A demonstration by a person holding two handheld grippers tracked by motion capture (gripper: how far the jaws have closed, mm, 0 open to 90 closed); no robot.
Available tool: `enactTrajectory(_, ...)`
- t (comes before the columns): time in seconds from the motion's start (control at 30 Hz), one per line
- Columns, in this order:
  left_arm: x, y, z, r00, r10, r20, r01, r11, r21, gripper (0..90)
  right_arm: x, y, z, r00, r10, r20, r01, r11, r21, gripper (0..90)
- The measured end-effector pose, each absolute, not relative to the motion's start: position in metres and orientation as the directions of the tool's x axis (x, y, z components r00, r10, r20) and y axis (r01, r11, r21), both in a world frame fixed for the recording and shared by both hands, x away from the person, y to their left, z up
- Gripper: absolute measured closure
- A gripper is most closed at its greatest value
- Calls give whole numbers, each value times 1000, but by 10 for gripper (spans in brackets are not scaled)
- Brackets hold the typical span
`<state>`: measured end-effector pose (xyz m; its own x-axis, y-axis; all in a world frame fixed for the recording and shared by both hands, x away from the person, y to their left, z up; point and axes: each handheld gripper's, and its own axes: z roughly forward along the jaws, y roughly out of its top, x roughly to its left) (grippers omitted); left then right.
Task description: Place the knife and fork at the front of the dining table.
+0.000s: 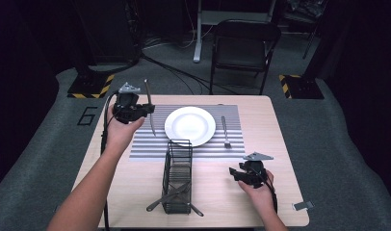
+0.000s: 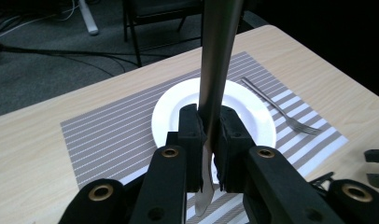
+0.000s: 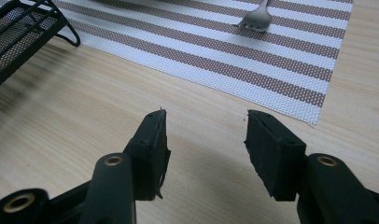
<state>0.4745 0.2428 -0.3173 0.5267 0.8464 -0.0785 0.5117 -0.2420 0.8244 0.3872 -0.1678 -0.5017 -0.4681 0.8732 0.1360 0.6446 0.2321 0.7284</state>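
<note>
My left gripper [image 1: 148, 109] is shut on a table knife [image 1: 147, 91] and holds it nearly upright over the left part of the striped placemat [image 1: 150, 144], just left of the white plate [image 1: 189, 126]. In the left gripper view the knife [image 2: 218, 56] is clamped between the pads of that gripper [image 2: 210, 119], blade tip down, with the plate [image 2: 253, 112] behind it. A fork [image 1: 225, 131] lies on the mat right of the plate. My right gripper [image 1: 234, 174] rests low at the front right, open [image 3: 206, 135] over bare wood with nothing between its jaws.
A black wire caddy [image 1: 178, 178] stands at the front centre, with cutlery [image 1: 169, 197] lying in and under it. Its corner [image 3: 19, 32] and the fork's tines [image 3: 256, 18] appear in the right gripper view. A folding chair [image 1: 244, 45] stands beyond the table. A small metal clip [image 1: 303, 205] lies near the front right corner.
</note>
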Motion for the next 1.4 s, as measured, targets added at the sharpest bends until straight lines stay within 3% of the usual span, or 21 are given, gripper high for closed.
enactTrajectory(0.57,482,271,-372,456,884,-105,562,-194,804,819,388,-167,-503,-466,873,144,651,228,724,480)
enactTrajectory(1.1,490,271,-410,429,900,-69,587,-220,779,822,388,-166,-504,-474,870,140,650,238,721,481)
enactTrajectory(1.4,498,274,-438,384,918,-103,613,-170,772,824,389,-166,-505,-474,869,144,652,236,720,482)
